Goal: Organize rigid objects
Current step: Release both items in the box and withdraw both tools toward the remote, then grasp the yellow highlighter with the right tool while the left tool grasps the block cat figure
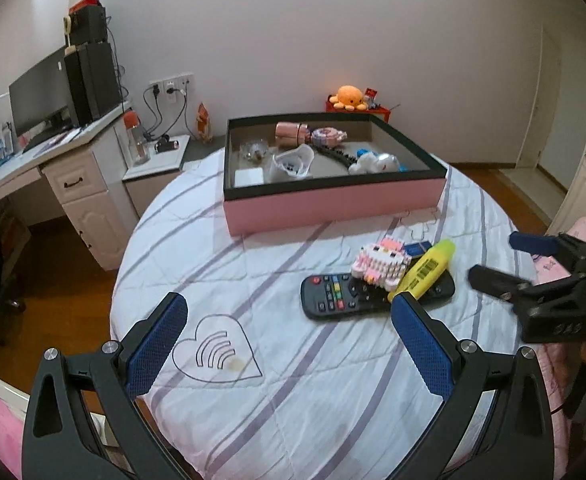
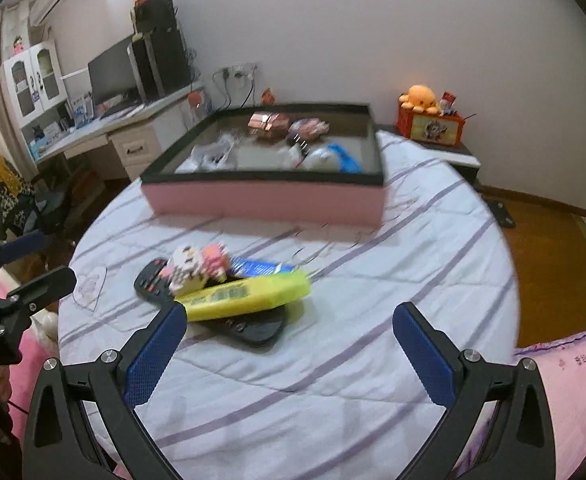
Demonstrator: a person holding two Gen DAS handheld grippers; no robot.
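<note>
From your left wrist camera, your left gripper (image 1: 289,312) hangs over the bed's white quilt with lilac stripes (image 1: 253,360), jaws spread wide and holding nothing. The landmark is the shallow pink cardboard box with a black rim (image 1: 333,200), which sits at the far side of the quilt. On the near side of that box lies a flat black remote control (image 1: 333,296); a pink-and-white brick-built cat figure (image 1: 381,260) and a yellow plastic highlighter marker (image 1: 425,268) rest on top of it. Inside the box you see a clear plastic cup (image 1: 293,162), a white-and-blue plush toy (image 1: 373,162) and a pink cylinder (image 1: 289,134). Your right gripper (image 1: 493,256) shows to the right of the remote, jaws parted.

From your right wrist camera, which is blurred, your right gripper (image 2: 289,312) hovers over the quilt (image 2: 333,360) with jaws wide apart and empty. The remote (image 2: 253,328), the figure (image 2: 197,268) and the marker (image 2: 249,294) lie stacked on the near side of the box (image 2: 265,196). Your left gripper (image 2: 33,256) shows at the left edge, jaws parted.
</note>
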